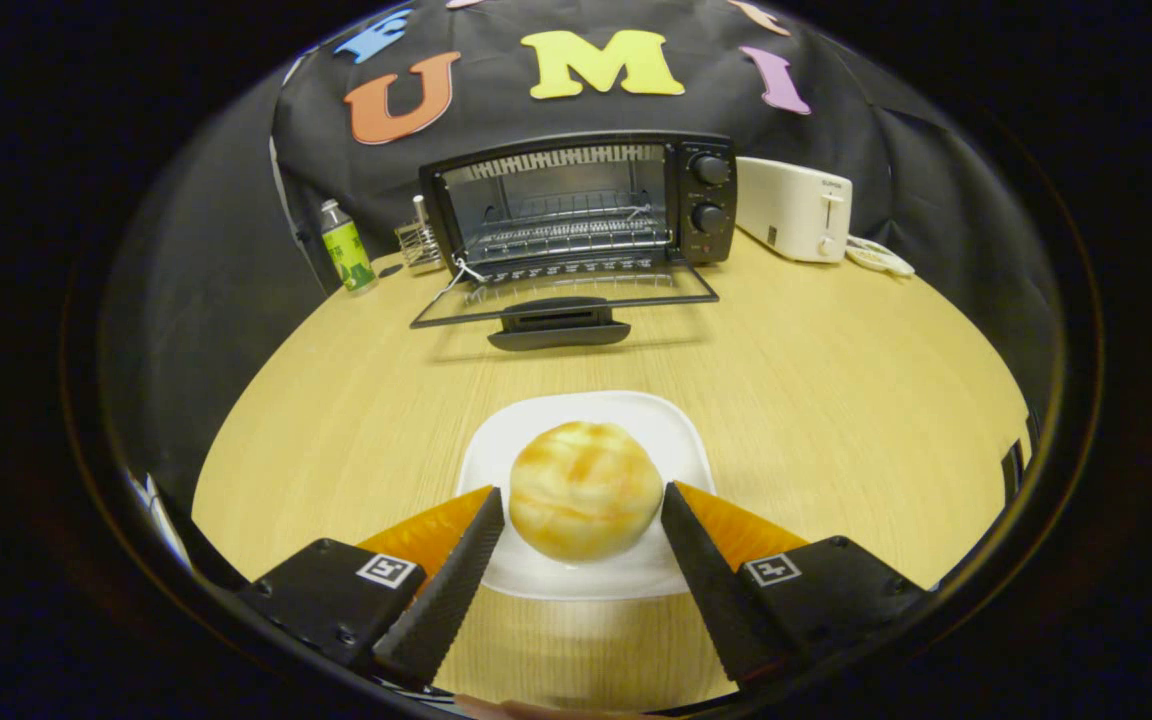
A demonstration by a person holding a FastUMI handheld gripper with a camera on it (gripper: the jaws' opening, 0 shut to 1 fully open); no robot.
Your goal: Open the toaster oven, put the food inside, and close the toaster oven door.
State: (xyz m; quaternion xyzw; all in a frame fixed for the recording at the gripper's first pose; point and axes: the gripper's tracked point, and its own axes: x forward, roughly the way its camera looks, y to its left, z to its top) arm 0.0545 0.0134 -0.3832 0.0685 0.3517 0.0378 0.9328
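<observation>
A round golden bun (584, 488) lies on a white plate (681, 428) on the wooden table. My gripper (582, 502) is open, one finger on each side of the bun, with small gaps between the fingertips (489, 510) and the bread. Beyond the plate, at the far side of the table, stands the black toaster oven (576, 205). Its glass door (564, 305) is folded down flat toward me, handle at the front, and the wire rack inside is bare.
A white pop-up toaster (794, 208) stands right of the oven, with a small white object (878, 257) beside it. Left of the oven are a green-labelled bottle (347, 247) and a small wire holder (419, 243). Bare wood table (836, 380) lies between plate and oven door.
</observation>
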